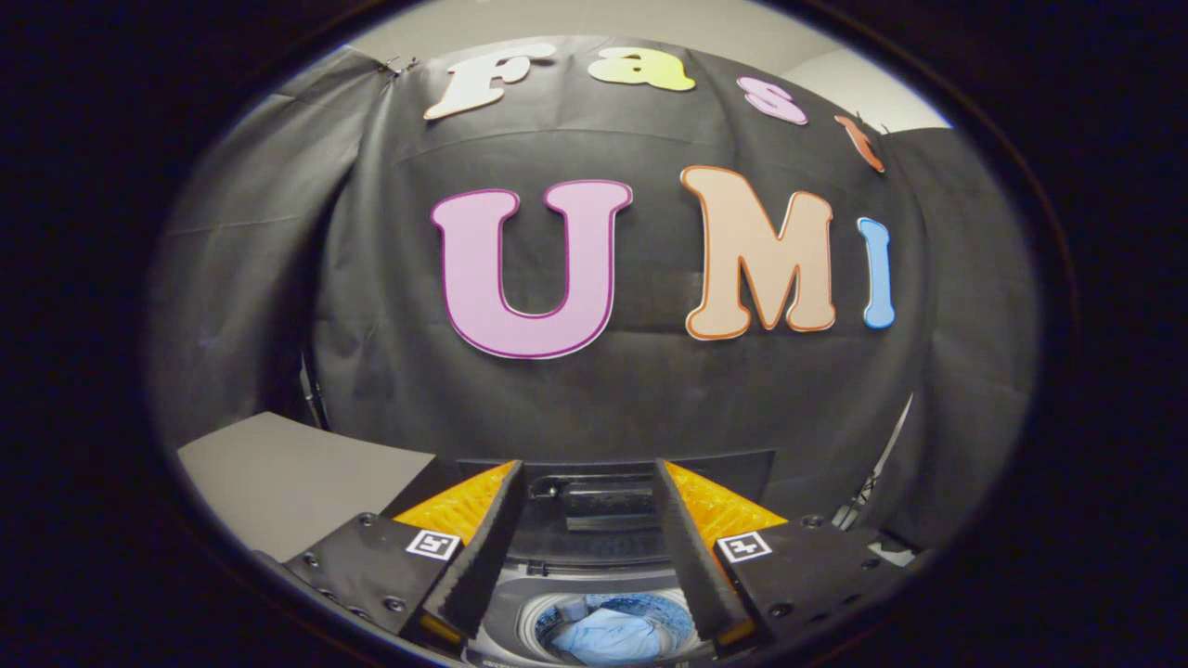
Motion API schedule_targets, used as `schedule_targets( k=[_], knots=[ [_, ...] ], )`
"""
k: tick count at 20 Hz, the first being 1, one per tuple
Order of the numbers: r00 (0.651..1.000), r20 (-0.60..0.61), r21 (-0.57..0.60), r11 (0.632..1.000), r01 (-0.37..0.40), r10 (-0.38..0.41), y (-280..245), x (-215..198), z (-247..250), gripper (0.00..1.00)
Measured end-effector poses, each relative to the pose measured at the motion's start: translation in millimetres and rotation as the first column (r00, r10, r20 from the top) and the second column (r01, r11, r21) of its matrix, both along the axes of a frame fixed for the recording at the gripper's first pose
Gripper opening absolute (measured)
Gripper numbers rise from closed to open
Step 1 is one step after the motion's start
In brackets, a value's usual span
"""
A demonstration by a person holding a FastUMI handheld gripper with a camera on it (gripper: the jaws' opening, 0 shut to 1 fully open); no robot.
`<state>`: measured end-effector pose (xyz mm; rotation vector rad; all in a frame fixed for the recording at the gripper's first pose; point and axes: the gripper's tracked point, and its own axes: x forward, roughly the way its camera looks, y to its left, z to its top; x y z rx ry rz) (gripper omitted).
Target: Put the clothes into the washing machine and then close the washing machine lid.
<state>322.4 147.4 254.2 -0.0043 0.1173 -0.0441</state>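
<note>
With gripper [589, 482] spread and empty above clothes [605, 638] in washing machine [506, 612], reach for raised lid [603, 501], lower gently.

gripper [587, 478]: fingers spread wide apart, jaws parted | grasp: nothing held between the fingers [478, 547], gap between them clear | pose: both fingers extend forward side by side, tips level, converging slightly toward the tips | mounts: each finger base carries a square marker tag on a bolted plate
</note>
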Motion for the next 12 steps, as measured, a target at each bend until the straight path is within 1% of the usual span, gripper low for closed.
schedule_targets(
  k=[2,4,8,12],
  knots=[
    [1.0,-0.008,0.008,1.0,0.001,-0.001,1,14,-1,0.91],
    [1.0,-0.016,-0.003,1.0,0.006,-0.006,2,33,-2,0.91],
    [0.998,-0.029,-0.055,0.997,0.05,-0.052,-7,81,-13,0.91],
    [0.992,-0.085,-0.128,0.989,0.077,-0.088,-11,123,-44,0.92]
  ],
)
